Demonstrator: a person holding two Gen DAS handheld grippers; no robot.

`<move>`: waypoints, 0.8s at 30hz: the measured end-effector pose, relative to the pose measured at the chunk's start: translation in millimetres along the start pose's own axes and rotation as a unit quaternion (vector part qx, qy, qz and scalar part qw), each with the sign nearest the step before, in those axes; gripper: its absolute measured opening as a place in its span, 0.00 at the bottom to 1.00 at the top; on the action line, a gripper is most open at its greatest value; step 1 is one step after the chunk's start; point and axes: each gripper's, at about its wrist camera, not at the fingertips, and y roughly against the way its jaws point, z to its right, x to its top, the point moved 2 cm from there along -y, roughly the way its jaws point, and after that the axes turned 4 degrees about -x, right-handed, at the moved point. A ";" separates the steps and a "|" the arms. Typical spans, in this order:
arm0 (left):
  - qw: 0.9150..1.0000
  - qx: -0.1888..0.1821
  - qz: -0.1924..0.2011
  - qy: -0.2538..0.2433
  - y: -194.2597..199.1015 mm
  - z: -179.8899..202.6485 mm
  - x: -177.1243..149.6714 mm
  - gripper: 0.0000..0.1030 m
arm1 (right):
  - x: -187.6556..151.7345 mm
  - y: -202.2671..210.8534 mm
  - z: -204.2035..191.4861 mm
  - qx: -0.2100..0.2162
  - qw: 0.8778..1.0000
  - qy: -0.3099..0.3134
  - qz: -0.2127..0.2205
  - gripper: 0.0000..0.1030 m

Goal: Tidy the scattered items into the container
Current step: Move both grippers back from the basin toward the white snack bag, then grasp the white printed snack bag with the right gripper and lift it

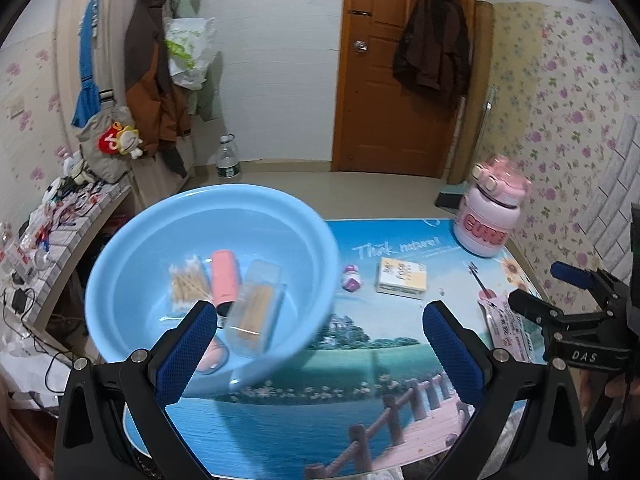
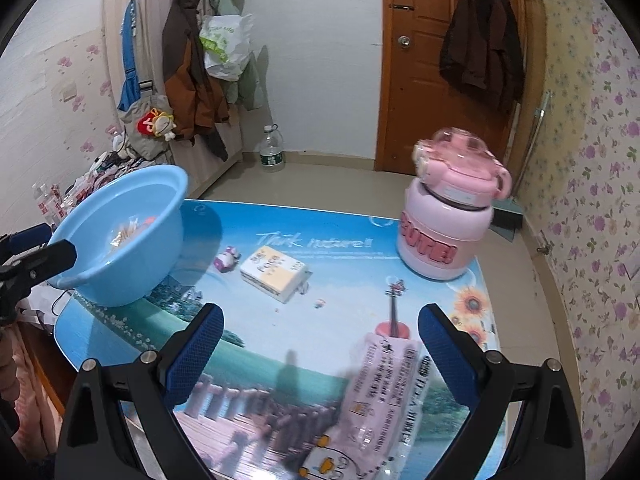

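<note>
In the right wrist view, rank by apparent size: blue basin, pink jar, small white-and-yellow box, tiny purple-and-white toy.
1. blue basin and pink jar, look similar, so unranked
2. white-and-yellow box
3. purple-and-white toy

Right tongs (image 2: 320,354): blue pads spread wide, nothing between them, above a pink printed packet (image 2: 384,396) lying flat on the bench (image 2: 280,344). Blue basin (image 2: 120,236) at the bench's left edge, tilted, contents blurred. Small purple-white toy (image 2: 226,260) just beside a white-yellow box (image 2: 276,271). Pink jug (image 2: 452,208) upright, far right.
</note>
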 end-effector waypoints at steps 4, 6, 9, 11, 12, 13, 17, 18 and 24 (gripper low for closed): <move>1.000 -0.012 -0.008 -0.009 -5.1 15.1 -3.7 1.00 | -9.1 -0.1 19.2 -0.012 1.000 -0.018 -0.009 0.96; 1.000 -0.019 -0.012 -0.016 -7.7 24.6 -6.1 1.00 | -14.3 0.0 30.0 -0.019 0.999 -0.026 -0.013 0.96; 0.999 -0.028 -0.021 -0.030 -11.9 40.6 -11.5 1.00 | -21.3 0.5 45.6 -0.028 0.999 -0.039 -0.018 0.96; 0.999 -0.033 -0.025 -0.035 -14.2 46.9 -14.2 1.00 | -25.3 -0.5 53.4 -0.032 0.998 -0.047 -0.022 0.96; 0.998 -0.035 -0.028 -0.037 -15.9 50.4 -16.0 1.00 | -27.2 -0.8 55.9 -0.034 0.998 -0.049 -0.024 0.96; 0.998 -0.038 -0.031 -0.038 -17.7 53.0 -17.9 1.00 | -29.2 -1.5 58.8 -0.035 0.998 -0.052 -0.026 0.96; 0.997 -0.047 -0.049 -0.046 -27.7 66.1 -28.4 1.00 | -36.5 -4.1 61.9 -0.033 0.998 -0.052 -0.032 0.96; 0.996 -0.050 -0.054 -0.049 -30.6 70.3 -31.1 1.00 | -38.7 -4.7 61.8 -0.032 0.998 -0.051 -0.034 0.96; 0.994 -0.062 -0.067 -0.065 -40.3 88.9 -36.4 1.00 | -51.2 -12.4 71.7 -0.034 0.996 -0.058 -0.052 0.96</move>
